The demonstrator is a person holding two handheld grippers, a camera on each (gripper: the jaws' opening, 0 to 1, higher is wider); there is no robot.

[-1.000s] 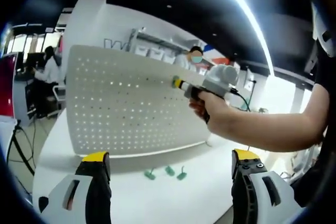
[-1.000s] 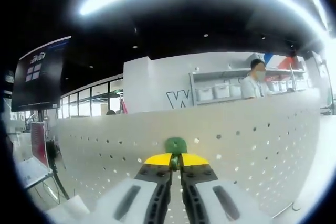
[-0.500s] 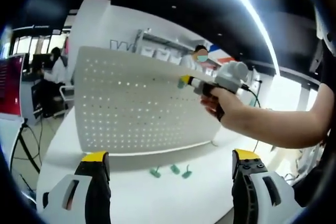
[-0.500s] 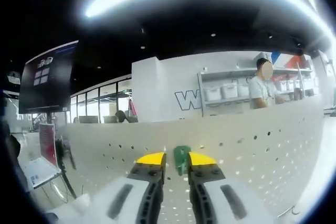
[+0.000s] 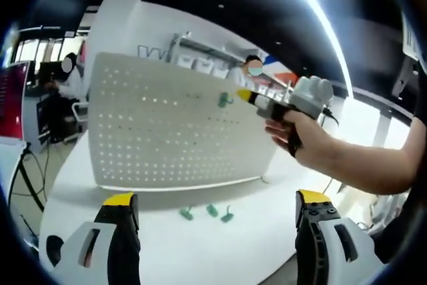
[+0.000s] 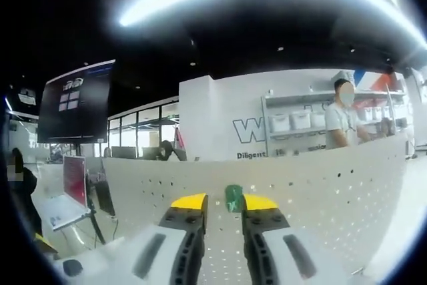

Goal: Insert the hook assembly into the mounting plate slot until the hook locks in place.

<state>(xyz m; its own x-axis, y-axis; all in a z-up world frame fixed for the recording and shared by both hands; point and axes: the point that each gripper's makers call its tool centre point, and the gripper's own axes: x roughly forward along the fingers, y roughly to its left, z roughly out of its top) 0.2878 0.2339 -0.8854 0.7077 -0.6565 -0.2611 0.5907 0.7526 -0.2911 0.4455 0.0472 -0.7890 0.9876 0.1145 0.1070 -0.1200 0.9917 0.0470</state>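
A white perforated mounting plate (image 5: 160, 138) stands upright on the table. One green hook (image 5: 224, 100) sits in its upper right area, and it appears again between my right jaws as the hook (image 6: 233, 198) on the plate (image 6: 320, 191). My right gripper (image 6: 224, 202) is open, with its jaws apart from the hook. In the left gripper view a hand holds the right gripper (image 5: 244, 95) just to the right of the hook, not touching it. Low in that view my left gripper (image 5: 217, 199) stands wide open with nothing in it.
Three spare green hooks (image 5: 212, 211) lie on the white table (image 5: 167, 245) in front of the plate. A person's forearm (image 5: 360, 165) crosses from the right. People, shelves and a dark screen (image 6: 77, 101) are in the background.
My right gripper has opened and let go of the green hook, then drawn back a little from the plate. The hook stays in the plate. The left gripper stays open.
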